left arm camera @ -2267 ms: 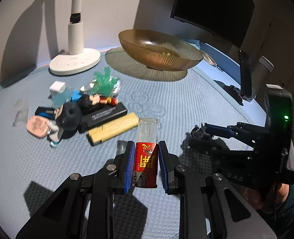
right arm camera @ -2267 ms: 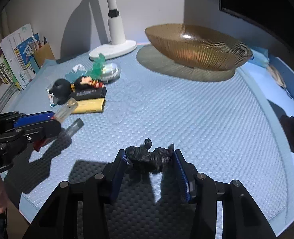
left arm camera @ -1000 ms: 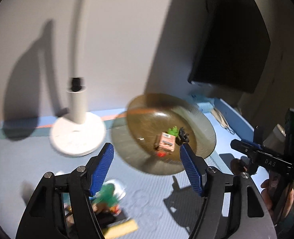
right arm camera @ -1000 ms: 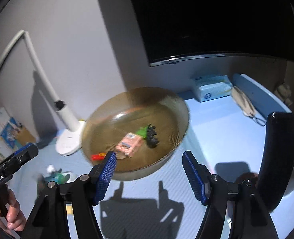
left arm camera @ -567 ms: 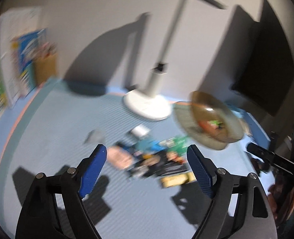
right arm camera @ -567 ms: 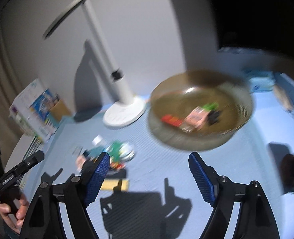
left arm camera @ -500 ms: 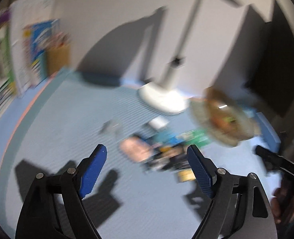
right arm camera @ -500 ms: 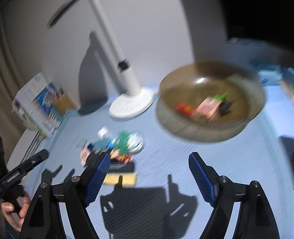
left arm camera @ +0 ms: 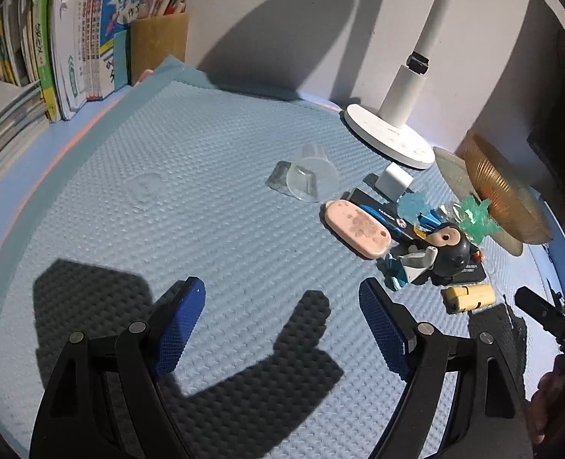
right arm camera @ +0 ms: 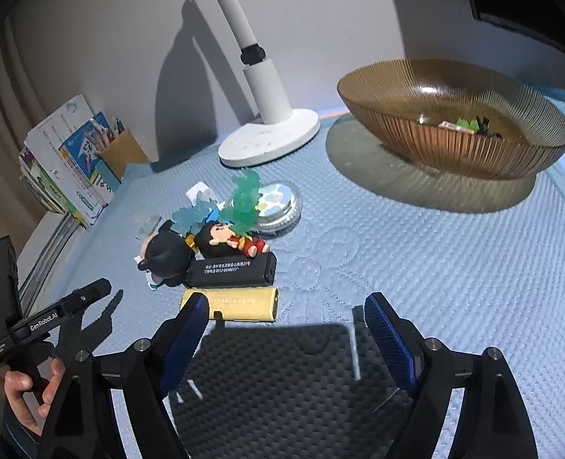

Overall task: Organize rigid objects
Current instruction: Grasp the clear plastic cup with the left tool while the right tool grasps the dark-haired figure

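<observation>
A pile of small objects lies on the blue mat: a pink oval case (left arm camera: 357,233), a clear plastic cup (left arm camera: 309,178), a black-headed figurine (left arm camera: 448,246), a black box (right arm camera: 231,267), a yellow bar (right arm camera: 231,304), green and blue crystal shapes (right arm camera: 244,195). An amber ribbed bowl (right arm camera: 454,153) holds several small items (right arm camera: 470,124). My left gripper (left arm camera: 280,323) is open and empty, low over the mat, left of the pile. My right gripper (right arm camera: 284,334) is open and empty, just in front of the yellow bar.
A white desk lamp base (right arm camera: 271,139) stands behind the pile. Books (left arm camera: 53,42) and a pencil holder (left arm camera: 158,44) line the far left edge. The left gripper's body (right arm camera: 49,321) shows at the lower left of the right wrist view.
Both grippers released their items into the bowl and swung back left and down to the pile. Both are open and empty now.
</observation>
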